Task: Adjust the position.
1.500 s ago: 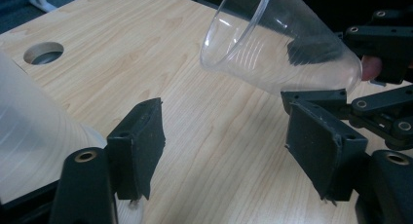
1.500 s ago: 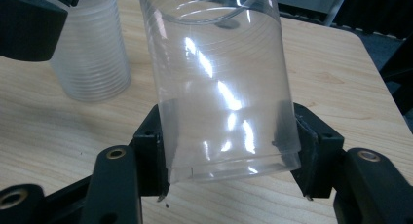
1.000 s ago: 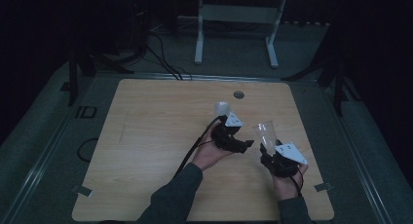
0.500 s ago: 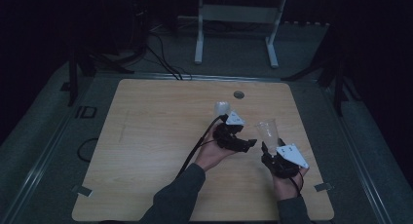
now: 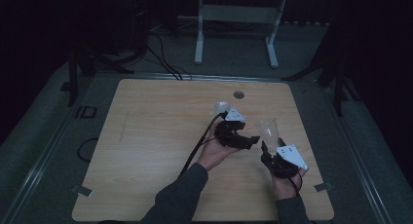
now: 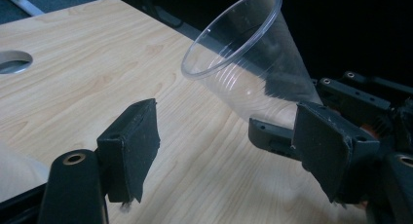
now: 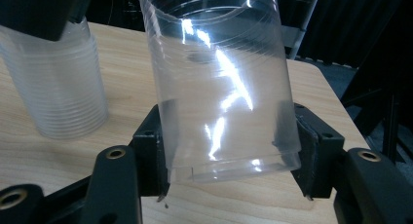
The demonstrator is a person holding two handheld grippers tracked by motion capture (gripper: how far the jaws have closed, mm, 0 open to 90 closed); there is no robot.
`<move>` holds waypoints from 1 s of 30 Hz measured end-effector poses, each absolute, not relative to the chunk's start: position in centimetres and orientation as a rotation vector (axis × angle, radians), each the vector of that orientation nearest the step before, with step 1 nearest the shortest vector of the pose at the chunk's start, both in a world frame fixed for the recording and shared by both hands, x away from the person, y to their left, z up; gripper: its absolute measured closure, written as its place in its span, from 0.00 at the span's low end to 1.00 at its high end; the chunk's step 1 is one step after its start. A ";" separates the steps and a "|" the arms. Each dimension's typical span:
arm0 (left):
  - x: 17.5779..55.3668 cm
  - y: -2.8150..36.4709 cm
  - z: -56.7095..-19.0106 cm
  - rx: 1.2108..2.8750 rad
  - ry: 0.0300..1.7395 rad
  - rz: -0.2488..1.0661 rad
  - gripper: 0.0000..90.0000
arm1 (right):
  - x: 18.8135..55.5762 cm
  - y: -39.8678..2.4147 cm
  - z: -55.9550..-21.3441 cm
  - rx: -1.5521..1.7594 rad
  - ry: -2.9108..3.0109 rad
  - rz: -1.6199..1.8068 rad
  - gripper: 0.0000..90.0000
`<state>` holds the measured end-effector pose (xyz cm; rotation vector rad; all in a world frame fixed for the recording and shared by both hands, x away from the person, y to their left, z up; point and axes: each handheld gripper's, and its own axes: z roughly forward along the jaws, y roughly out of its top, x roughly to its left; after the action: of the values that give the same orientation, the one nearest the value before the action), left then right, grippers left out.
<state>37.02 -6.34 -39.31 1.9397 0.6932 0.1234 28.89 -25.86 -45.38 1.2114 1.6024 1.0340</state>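
Two black grippers were at work over the table, one in each of the person's hands. The right gripper (image 5: pixel 265 147) was clamped on a single clear plastic cup (image 5: pixel 268 130), its pads pressing the cup's lower wall from both sides in the right gripper view, the cup (image 7: pixel 219 83) raised above the wood with its mouth upward and leaning away from the hand. The left gripper (image 5: pixel 248 140) stood just beside that cup and pointed toward it; its jaws had just been opening and stood fairly wide, with nothing between the pads. In the left gripper view the cup (image 6: pixel 243 63) lay beyond those jaws, tilted, its rim turned toward the camera, with the right gripper (image 6: pixel 311 121) holding its base.

A second item of the same kind stood on the table: a stack of clear ribbed cups (image 7: pixel 58 87), upright, to the left of the held cup in the right gripper view. How many cups made up the stack could not be counted. In the high view it showed as a pale shape (image 5: pixel 222 107) just behind the left gripper.

The table (image 5: pixel 146 136) was light wood grain, with one round cable hole (image 5: pixel 238 94) near its far edge. Around it the room was dark, with grey floor, one white metal stand (image 5: pixel 238 24) beyond the table and black cables (image 5: pixel 163 58) trailing across the floor.
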 end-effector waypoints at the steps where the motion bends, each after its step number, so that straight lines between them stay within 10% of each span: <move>1: 37.1 -6.4 -39.3 1.938 0.694 0.123 0.28 | 28.9 -25.8 -45.4 1.211 1.601 1.036 0.46; 30: 37.2 -7.6 -39.4 1.886 0.732 0.037 0.24 | 28.7 -25.0 -45.2 1.192 1.561 1.050 0.46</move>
<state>37.22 -7.58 -39.42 1.8863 0.7323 0.0372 28.69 -24.99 -45.15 1.1921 1.5611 1.0501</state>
